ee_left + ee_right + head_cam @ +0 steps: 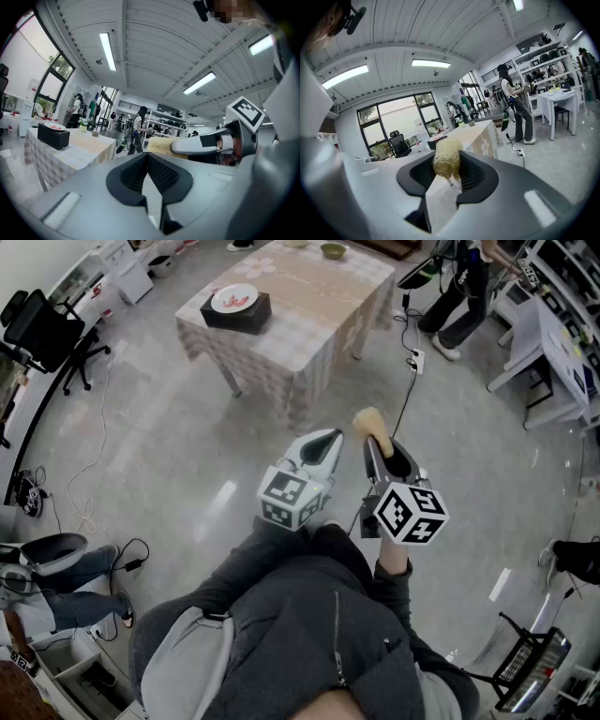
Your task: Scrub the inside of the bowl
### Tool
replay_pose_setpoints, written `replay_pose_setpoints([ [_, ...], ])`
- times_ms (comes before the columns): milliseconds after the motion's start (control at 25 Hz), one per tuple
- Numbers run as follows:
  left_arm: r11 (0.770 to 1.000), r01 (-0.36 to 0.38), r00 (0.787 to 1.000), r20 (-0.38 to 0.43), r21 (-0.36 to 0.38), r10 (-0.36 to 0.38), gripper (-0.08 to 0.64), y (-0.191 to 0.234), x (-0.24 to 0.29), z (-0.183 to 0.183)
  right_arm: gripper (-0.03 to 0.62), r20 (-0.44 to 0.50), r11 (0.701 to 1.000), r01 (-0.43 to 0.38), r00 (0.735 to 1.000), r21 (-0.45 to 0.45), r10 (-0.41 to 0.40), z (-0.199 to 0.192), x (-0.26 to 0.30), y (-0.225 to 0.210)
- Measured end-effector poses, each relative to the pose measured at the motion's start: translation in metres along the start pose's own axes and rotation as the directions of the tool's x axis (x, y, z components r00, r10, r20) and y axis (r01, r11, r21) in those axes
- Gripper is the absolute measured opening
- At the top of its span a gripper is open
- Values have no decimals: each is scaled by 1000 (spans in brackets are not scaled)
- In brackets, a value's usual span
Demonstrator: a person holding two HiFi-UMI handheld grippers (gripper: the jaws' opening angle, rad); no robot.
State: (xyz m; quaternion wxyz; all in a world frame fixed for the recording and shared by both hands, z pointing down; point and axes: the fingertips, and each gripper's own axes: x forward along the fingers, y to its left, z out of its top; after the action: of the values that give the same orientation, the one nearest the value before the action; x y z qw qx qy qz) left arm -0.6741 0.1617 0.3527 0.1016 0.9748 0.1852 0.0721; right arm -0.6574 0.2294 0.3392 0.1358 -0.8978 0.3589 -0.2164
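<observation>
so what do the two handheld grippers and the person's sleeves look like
The left gripper and right gripper have pale grey shells with black ribbed pads. Each carries a white cube with black square markers. The sleeves belong to a dark grey zipped jacket.

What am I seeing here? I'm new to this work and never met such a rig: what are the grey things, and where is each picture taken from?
No robot: a person holds two hand-held grippers. The head view looks down from their head; the other two views come from cameras riding on each gripper, looking along its jaws. The left gripper is shut and empty. The right gripper is shut on a yellow scrubber. Across the floor stands a table with a bowl and a plate on a black box.
</observation>
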Motion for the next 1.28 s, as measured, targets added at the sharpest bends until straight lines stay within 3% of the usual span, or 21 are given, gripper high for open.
replay_pose_setpoints([
  [440,1000,23,999,-26,20,-22,9,30,11,5,124,25,1000,8,1000,25,-8,8,36,6],
  [720,999,43,998,-51,33,-41,9,54,7,7,124,52,996,56,997,67,-59,3,52,12],
  [1280,996,83,995,-48,28,-82,9,59,25,15,123,82,992,91,992,83,-97,8,62,3],
])
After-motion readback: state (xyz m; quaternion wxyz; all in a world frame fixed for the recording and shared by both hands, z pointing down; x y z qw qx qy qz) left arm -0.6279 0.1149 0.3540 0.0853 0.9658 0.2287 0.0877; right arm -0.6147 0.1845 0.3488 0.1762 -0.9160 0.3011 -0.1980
